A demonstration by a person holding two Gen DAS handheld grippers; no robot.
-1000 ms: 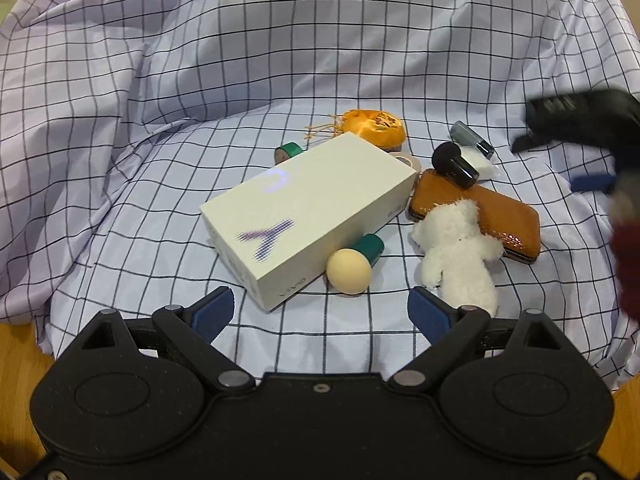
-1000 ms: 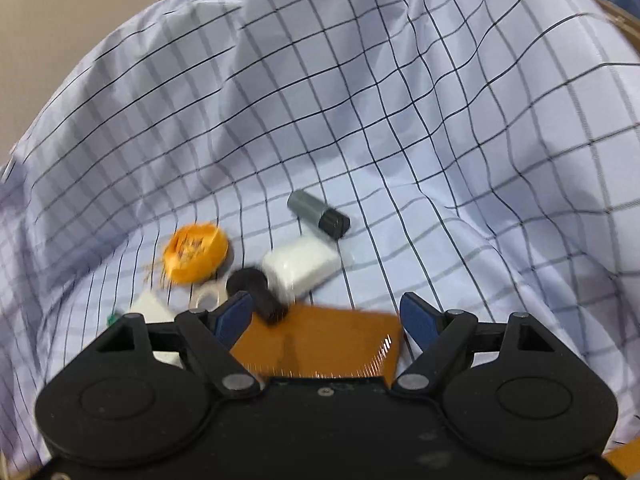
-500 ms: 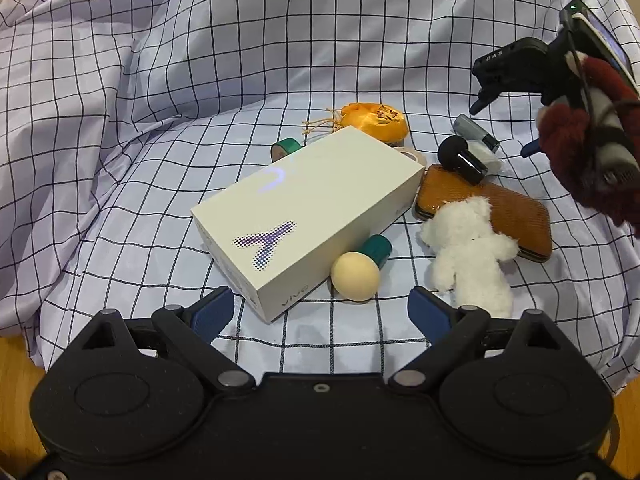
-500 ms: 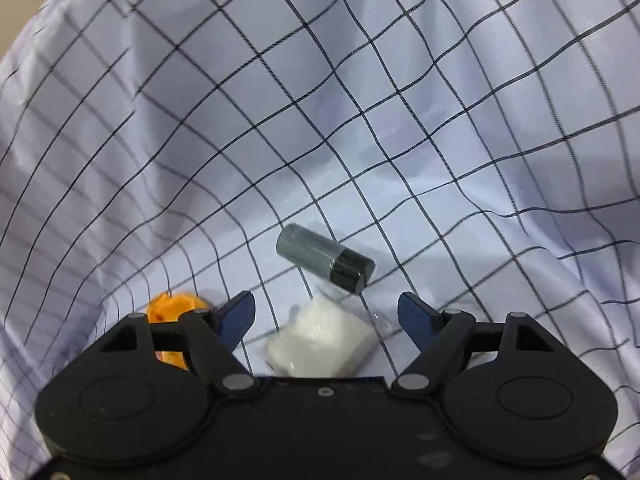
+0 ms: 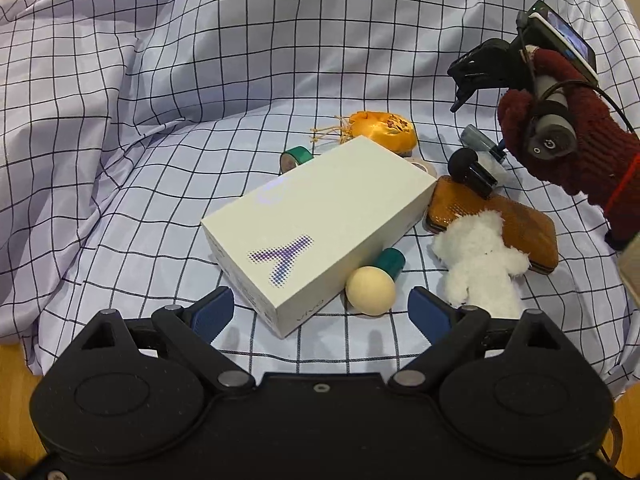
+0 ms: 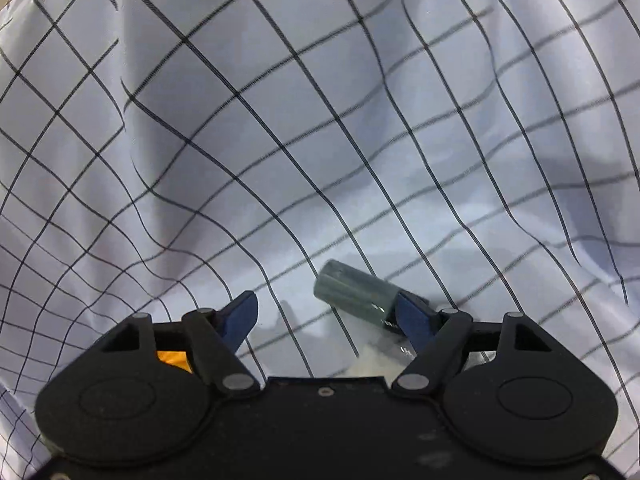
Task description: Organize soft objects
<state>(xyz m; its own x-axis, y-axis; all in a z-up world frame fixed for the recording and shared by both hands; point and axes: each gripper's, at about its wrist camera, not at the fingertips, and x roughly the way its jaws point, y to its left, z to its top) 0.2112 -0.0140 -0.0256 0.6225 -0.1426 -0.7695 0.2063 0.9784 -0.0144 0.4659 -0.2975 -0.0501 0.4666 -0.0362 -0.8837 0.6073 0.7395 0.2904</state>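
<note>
A white plush toy lies on the checked cloth, partly over a brown leather case. An orange embroidered pouch lies behind a white box. My left gripper is open and empty, just in front of the box. My right gripper is open and empty above the cloth; in the left wrist view it hangs at the far right, held by a red-gloved hand. A grey cylinder lies between its fingertips' line, with a white packet below.
A cream ball with a green cap lies against the box. A green tape roll and a black round-headed item lie near the box. The cloth rises in folds at the back and left. Wooden table shows at the lower corners.
My right gripper has moved forward and down toward the grey cylinder; the orange pouch and brown case slid out of its view. My left gripper has hardly moved.
</note>
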